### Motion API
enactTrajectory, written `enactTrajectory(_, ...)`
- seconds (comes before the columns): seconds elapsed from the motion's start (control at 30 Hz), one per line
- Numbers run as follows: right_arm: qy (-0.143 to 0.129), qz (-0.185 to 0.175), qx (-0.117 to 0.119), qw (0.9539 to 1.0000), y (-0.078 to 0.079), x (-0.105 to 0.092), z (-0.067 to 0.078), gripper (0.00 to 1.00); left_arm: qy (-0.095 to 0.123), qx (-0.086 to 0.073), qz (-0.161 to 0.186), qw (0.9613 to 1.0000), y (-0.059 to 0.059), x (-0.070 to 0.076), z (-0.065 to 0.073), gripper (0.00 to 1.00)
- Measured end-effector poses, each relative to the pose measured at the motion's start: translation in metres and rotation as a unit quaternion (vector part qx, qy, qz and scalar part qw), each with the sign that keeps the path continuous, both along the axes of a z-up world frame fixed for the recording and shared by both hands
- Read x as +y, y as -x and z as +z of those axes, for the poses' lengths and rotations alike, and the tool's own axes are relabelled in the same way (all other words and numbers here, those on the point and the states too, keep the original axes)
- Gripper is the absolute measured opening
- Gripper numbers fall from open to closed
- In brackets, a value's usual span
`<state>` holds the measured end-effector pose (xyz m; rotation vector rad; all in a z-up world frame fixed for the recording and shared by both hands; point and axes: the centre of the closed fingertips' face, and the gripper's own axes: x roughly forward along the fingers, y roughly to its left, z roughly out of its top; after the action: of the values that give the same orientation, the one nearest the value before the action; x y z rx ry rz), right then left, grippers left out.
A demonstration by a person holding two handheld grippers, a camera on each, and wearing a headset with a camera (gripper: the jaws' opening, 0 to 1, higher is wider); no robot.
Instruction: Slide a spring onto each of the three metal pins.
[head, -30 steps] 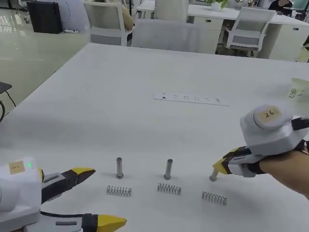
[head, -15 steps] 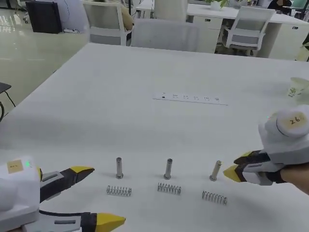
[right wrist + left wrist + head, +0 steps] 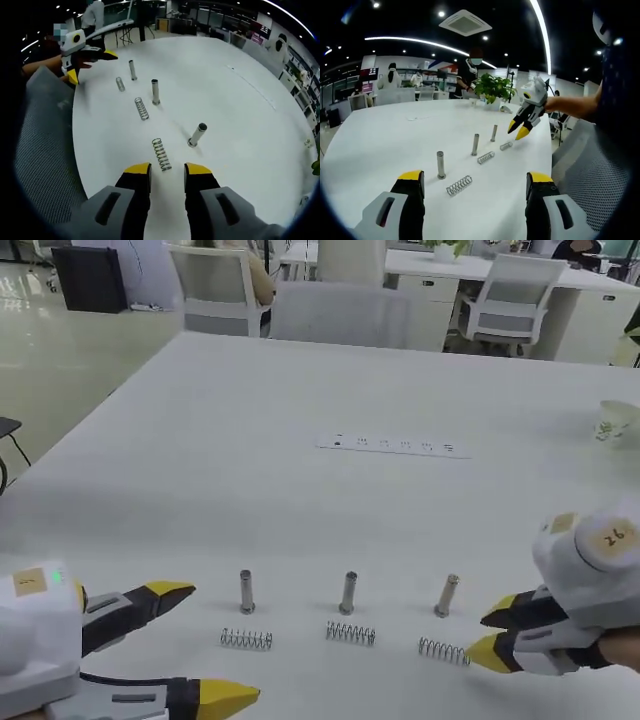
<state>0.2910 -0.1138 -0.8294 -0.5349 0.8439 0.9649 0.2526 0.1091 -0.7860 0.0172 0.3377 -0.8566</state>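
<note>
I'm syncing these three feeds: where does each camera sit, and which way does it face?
Head view: head-mounted, looking forward and down at the table; left gripper and right gripper show.
Left gripper view: between its open jaws, along the pins toward the right gripper.
Right gripper view: over its jaws at the nearest spring.
Both gripper views share the pins.

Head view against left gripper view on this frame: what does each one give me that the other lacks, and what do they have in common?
Head view: the green light on the left tool's body and the numbered sticker on the right tool. Left gripper view: the ceiling vent and light strips. Both: the white table, three upright pins, three springs lying loose beside them, both tools open.
</note>
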Motion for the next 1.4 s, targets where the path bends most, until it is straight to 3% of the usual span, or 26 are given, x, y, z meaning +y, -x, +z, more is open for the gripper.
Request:
enactTrajectory(0.6, 0.039, 0.059, 0.012, 0.9974, 0.0, 0.003, -0.023, 0.18, -0.005, 0.0, -0.001, 1.0, 0.001, -0.001, 0.001, 0.8)
enactTrajectory(1.03, 0.055, 0.084, 0.017, 0.9948, -0.001, 0.005, -0.028, 0.13, -0.008, -0.001, -0.001, 1.0, 0.002, -0.001, 0.002, 0.79)
enactTrajectory(1.4, 0.057, 0.085, 0.032, 0.9943, -0.001, 0.007, -0.031, 0.08, -0.007, -0.001, -0.001, 1.0, 0.0, -0.001, 0.001, 0.79)
